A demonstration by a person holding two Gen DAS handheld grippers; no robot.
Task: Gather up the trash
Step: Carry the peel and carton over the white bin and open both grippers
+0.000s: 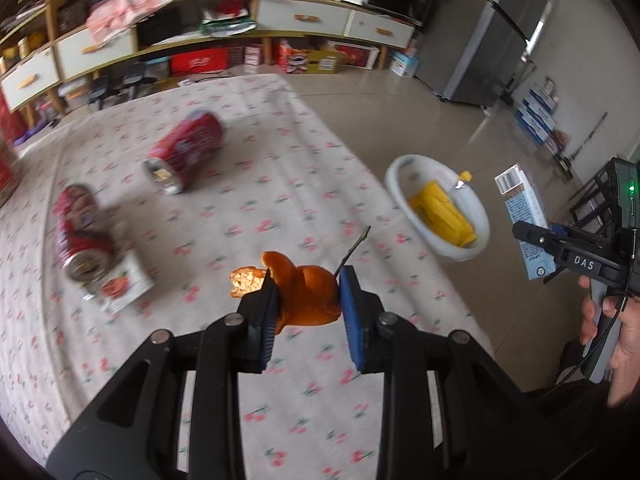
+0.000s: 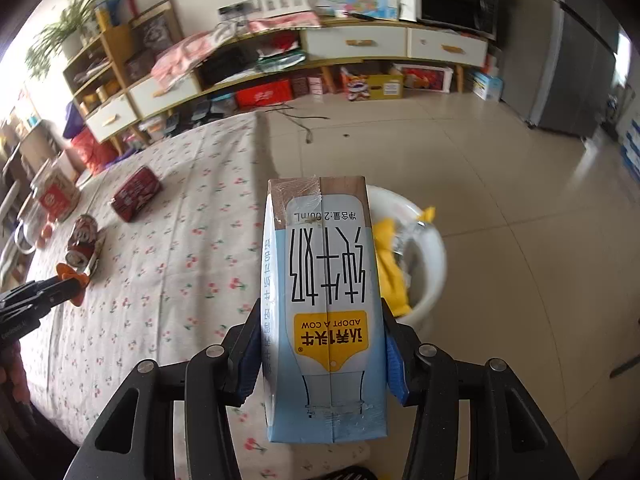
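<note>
Left wrist view: our left gripper (image 1: pixel 306 300) clamps orange peel (image 1: pixel 308 298), carried above cherry-print tablecloth (image 1: pixel 248 160). Step, we judge: hauling trash to white bin (image 1: pixel 404 168) on floor past table edge. Two red cans (image 1: pixel 186 150) (image 1: pixel 82 240) left on table.

Right wrist view: our right gripper (image 2: pixel 324 344) grips milk carton (image 2: pixel 324 300), bin (image 2: pixel 432 248) just beyond, yellow waste inside. Next move needs both loads over rim before release; carton blocks our sight of bin.

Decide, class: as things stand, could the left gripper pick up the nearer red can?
Probably not yet: the left gripper is shut on an orange peel, so its jaws are occupied, though nothing blocks the nearer red can.
</note>
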